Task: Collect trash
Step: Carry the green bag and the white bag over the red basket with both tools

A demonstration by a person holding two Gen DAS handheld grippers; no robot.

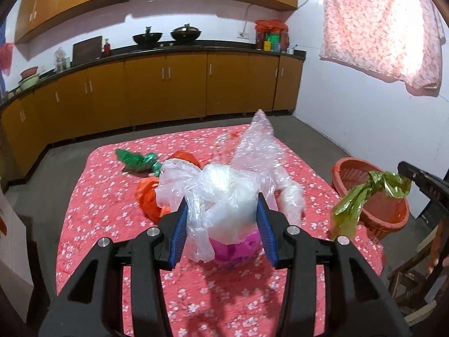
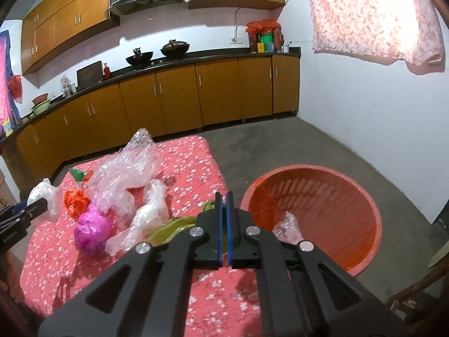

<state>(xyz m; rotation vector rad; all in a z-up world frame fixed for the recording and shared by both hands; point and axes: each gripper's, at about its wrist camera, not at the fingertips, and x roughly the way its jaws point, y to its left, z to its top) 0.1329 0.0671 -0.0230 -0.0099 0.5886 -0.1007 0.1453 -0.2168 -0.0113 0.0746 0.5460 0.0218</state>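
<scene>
My left gripper (image 1: 222, 198) is shut on a crumpled white plastic bag (image 1: 224, 191), which bulges between its blue pads above a pink bag ball (image 1: 233, 251). In the right wrist view the left gripper (image 2: 42, 203) comes in at the left edge with the white bag (image 2: 45, 195) sticking out of it. My right gripper (image 2: 223, 196) is shut on an olive-green plastic bag (image 2: 174, 226) that trails down onto the red floral tablecloth (image 2: 84, 275). Seen from the left wrist, the right gripper (image 1: 404, 170) dangles the olive-green bag (image 1: 362, 199) in front of the orange basket (image 1: 393, 216).
Bubble wrap (image 2: 126, 168), an orange bag (image 2: 74, 199), a green foil bag (image 2: 77, 174) and the pink ball (image 2: 92, 233) lie on the table. The orange basket (image 2: 350, 185) stands on the floor to the right with a clear scrap (image 2: 289, 226) inside. A wooden chair (image 1: 412, 280) is at the lower right.
</scene>
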